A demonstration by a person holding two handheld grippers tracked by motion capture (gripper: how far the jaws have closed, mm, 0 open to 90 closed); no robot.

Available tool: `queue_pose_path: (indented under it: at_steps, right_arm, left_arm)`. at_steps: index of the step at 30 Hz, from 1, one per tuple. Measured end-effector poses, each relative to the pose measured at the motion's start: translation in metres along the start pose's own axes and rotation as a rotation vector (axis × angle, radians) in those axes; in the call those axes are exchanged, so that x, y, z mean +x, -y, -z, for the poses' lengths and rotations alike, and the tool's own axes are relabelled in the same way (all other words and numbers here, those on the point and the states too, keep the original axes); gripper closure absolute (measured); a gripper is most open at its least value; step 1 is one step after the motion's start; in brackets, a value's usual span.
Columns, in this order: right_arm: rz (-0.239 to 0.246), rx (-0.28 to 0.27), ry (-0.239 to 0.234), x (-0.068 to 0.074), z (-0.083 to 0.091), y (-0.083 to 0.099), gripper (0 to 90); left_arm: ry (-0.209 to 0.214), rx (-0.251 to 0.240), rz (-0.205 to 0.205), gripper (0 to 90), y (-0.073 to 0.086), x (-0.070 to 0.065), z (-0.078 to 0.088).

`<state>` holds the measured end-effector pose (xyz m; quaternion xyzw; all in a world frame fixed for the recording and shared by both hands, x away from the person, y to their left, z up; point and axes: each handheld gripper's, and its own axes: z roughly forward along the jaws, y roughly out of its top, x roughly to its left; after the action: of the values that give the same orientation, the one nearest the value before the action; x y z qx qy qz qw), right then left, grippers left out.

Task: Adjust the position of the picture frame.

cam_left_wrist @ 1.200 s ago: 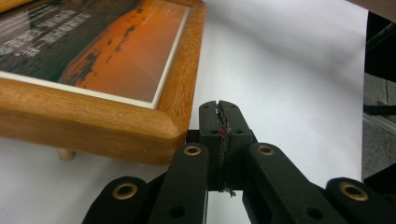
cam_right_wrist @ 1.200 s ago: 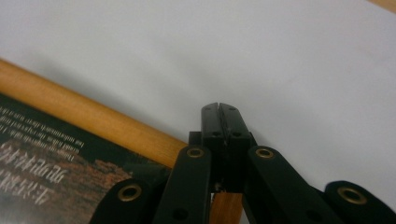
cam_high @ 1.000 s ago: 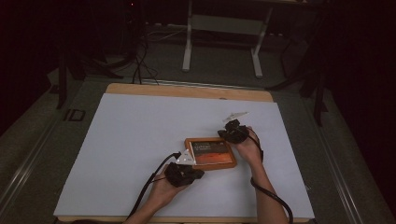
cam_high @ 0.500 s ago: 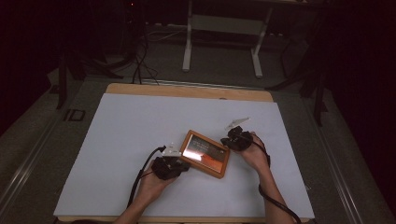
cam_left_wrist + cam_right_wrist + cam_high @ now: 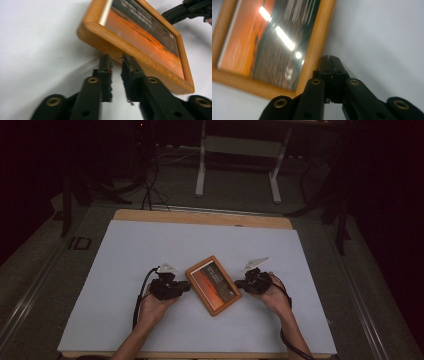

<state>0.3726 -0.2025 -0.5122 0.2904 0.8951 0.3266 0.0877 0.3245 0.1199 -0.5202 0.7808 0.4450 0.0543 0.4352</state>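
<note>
White tabletop (image 5: 125, 270): my slightly parted left gripper (image 5: 116, 61) and closed right gripper (image 5: 331, 61), gripping nothing, nudge the wooden picture frame (image 5: 213, 284) between them.

In my right gripper view the orange picture in its wooden frame (image 5: 269, 42) is smeared, its dark lettering unreadable, its top cut off. In my left gripper view my left gripper (image 5: 116, 60) hides part of its near rail; whether my fingertips (image 5: 106, 61) touch it, I cannot tell.

Your picture frame (image 5: 212, 284) lies flat on the table (image 5: 125, 250), mid-front; your left gripper (image 5: 184, 286) just left of it, your right gripper (image 5: 241, 283) just right
</note>
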Motion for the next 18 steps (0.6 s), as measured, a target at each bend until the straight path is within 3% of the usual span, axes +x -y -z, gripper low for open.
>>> queue_pose_path:
  at_steps: [3, 4, 5, 7, 9, 10, 11, 12, 14, 18]
  right_arm:
    - [-0.044, -0.08, 0.006, -0.003, 0.008, -0.009, 77.1]
    - [-0.044, -0.08, 0.006, -0.003, 0.008, -0.009, 77.1]
    - [-0.053, -0.096, -0.001, -0.003, 0.01, -0.012, 73.3]
    - [-0.067, -0.118, -0.031, -0.003, 0.01, -0.018, 60.1]
    - [-0.086, -0.106, -0.088, -0.003, 0.005, -0.022, 51.2]
    - [-0.086, -0.106, -0.088, -0.003, 0.005, -0.022, 51.2]
    - [-0.095, -0.091, -0.123, -0.003, 0.001, -0.024, 47.6]
    - [-0.104, -0.067, -0.133, -0.002, -0.01, -0.025, 40.8]
    - [-0.124, -0.059, -0.154, -0.003, -0.018, -0.026, 37.5]
    - [-0.163, -0.072, -0.208, -0.004, -0.027, -0.024, 36.3]
  left_arm:
    - [0.007, -0.022, 0.022, 64.5, 0.0, 0.001, 0.005]
    - [0.007, -0.022, 0.022, 61.8, 0.0, 0.001, 0.005]
    - [0.02, -0.035, 0.034, 61.8, -0.001, 0.001, 0.007]
    - [0.049, -0.041, 0.05, 52.9, -0.001, 0.0, 0.007]
    - [0.064, -0.028, 0.048, 43.2, -0.001, -0.003, 0.003]
    - [0.064, -0.028, 0.048, 39.6, -0.001, -0.003, 0.003]
    - [0.064, -0.012, 0.045, 39.6, -0.001, -0.009, -0.004]
    - [0.07, -0.008, 0.049, 32.1, -0.001, -0.011, -0.008]
    - [0.062, 0.009, 0.053, 27.7, -0.001, -0.014, -0.013]
    - [0.083, 0.03, 0.068, 30.8, 0.0, -0.015, -0.019]
